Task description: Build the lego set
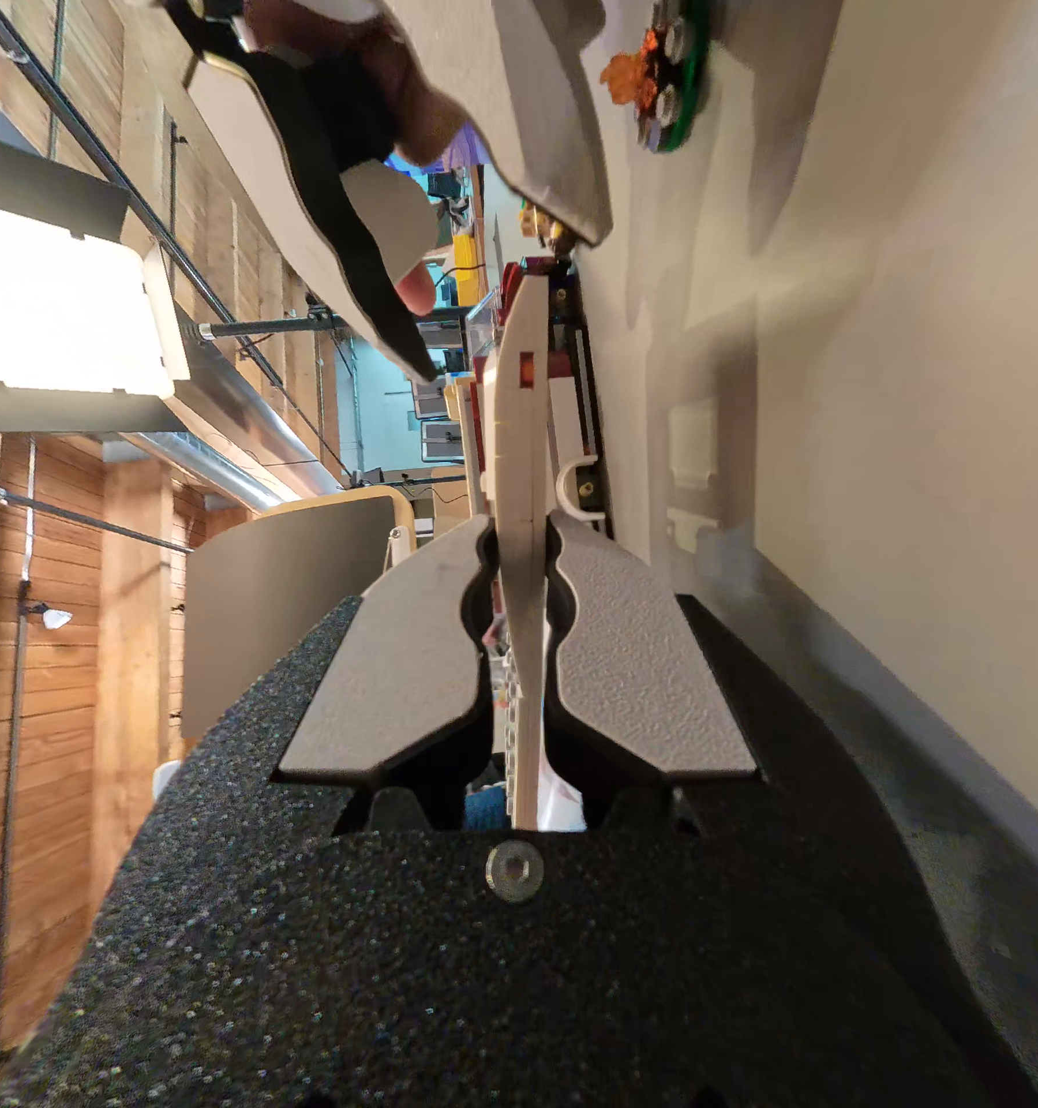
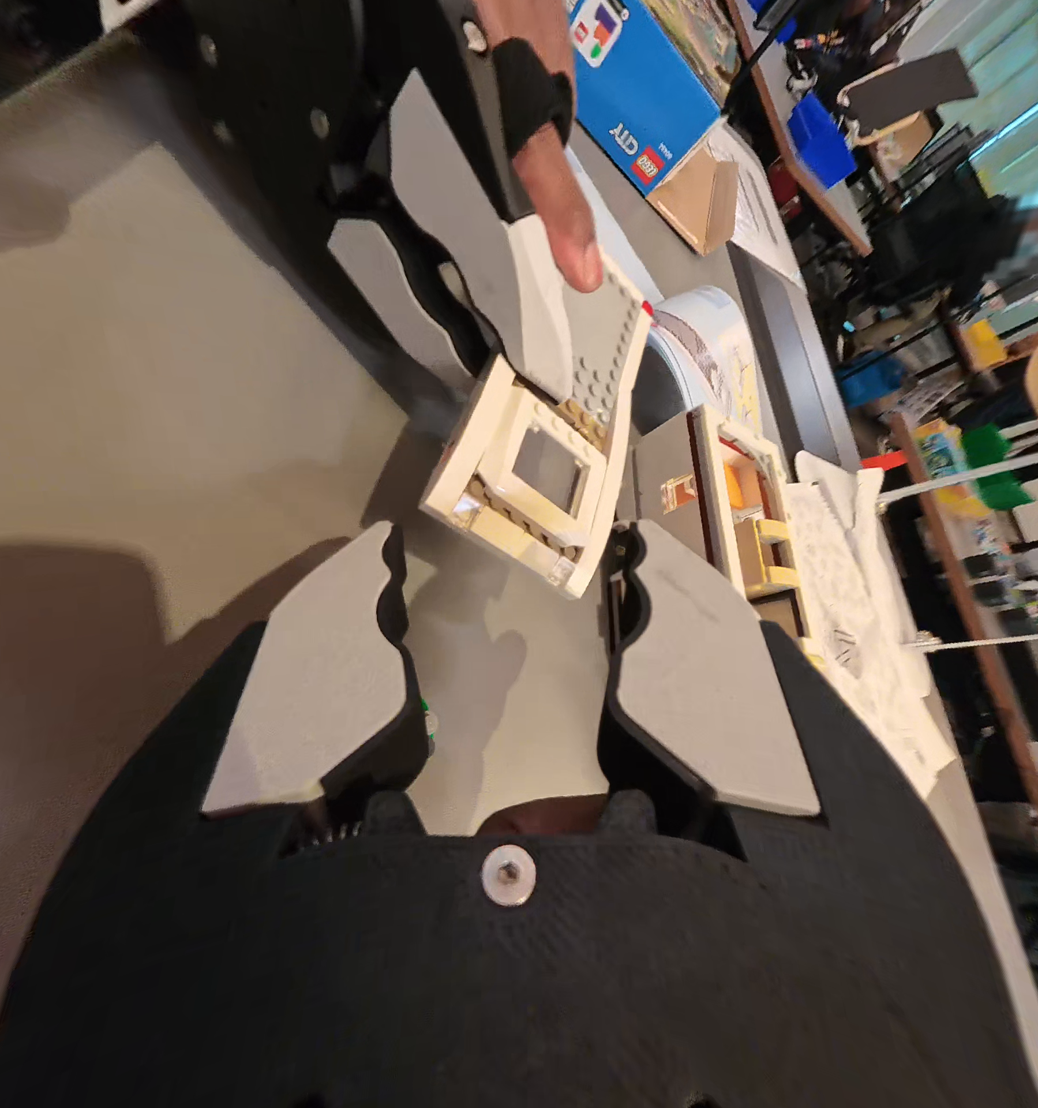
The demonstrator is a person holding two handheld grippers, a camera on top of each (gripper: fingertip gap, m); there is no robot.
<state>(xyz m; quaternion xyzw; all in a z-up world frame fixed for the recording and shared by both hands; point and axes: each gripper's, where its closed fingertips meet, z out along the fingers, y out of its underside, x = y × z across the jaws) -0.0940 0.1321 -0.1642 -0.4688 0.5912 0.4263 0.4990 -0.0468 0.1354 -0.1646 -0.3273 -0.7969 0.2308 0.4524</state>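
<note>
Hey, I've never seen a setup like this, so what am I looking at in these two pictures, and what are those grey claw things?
No robot here: a person holds a hand-held gripper in each hand, and each carries a camera looking along its two grey fingers. The left camera shows the left gripper with its jaws shut on a white brick panel. The right camera shows the right gripper with its jaws open and nothing between them, close to that same panel, which has a window, held up by the other gripper. On the grey table lie a partly built brick model, a blue box and white paper.
</note>
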